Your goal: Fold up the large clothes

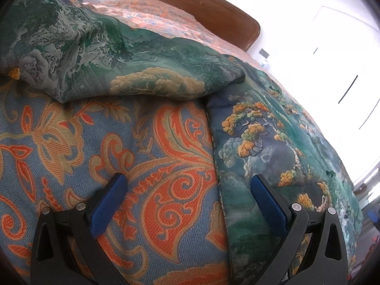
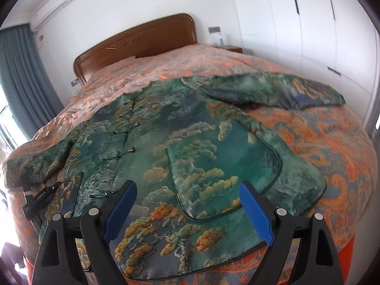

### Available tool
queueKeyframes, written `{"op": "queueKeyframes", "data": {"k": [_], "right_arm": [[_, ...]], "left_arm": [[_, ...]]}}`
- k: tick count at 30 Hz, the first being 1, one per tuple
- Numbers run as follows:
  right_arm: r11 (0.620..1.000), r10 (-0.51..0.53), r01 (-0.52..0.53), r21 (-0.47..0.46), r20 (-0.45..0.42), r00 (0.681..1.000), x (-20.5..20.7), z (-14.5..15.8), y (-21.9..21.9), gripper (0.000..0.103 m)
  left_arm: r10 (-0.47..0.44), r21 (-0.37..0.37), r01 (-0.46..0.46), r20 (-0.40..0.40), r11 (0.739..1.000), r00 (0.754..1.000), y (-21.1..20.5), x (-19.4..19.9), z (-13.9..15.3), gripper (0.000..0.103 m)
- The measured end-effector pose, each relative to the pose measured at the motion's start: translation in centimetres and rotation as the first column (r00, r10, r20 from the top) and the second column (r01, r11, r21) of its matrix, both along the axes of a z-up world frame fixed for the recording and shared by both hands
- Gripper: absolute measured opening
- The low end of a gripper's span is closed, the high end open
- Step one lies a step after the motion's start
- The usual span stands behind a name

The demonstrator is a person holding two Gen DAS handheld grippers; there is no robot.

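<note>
A large green jacket (image 2: 190, 130) with a tree and cloud print lies spread flat on the bed, front up, with knot buttons down its middle. One sleeve (image 2: 261, 90) stretches out to the right, the other (image 2: 42, 161) to the left. My right gripper (image 2: 188, 186) hovers open over the lower front, near the rounded pocket (image 2: 223, 166). My left gripper (image 1: 187, 180) is open over the bedspread (image 1: 118, 154). Its right finger reaches over the jacket's side edge (image 1: 273, 142), and the sleeve (image 1: 95, 54) lies ahead of it. Nothing is between either pair of fingers.
The orange and blue bedspread (image 2: 320, 142) covers the whole bed. A wooden headboard (image 2: 137, 42) stands at the far end, with a bedside table (image 2: 231, 47) beside it. White wardrobe doors (image 2: 308, 23) line the right wall. A blue curtain (image 2: 21, 71) hangs on the left.
</note>
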State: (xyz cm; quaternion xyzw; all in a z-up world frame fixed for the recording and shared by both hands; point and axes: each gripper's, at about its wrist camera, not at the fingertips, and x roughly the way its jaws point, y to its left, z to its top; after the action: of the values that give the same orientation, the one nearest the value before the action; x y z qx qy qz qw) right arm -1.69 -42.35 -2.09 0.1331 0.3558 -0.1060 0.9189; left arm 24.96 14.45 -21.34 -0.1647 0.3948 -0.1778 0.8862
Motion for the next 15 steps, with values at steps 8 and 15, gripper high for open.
{"op": "queueKeyframes", "data": {"k": [8,15], "right_arm": [[0.990,0.139,-0.137,-0.039,0.056,0.989,-0.2,2.5,-1.1,0.090],[0.984,0.032,-0.051,0.171,0.110,0.993,1.0,3.6,-16.0,0.090]], "left_arm": [[0.005,0.033,-0.005,-0.005,0.999,1.000,0.0,0.2,0.0,0.103],[0.007,0.012,-0.007,-0.014,1.000,1.000,-0.7,0.9,-0.3,0.103]]}}
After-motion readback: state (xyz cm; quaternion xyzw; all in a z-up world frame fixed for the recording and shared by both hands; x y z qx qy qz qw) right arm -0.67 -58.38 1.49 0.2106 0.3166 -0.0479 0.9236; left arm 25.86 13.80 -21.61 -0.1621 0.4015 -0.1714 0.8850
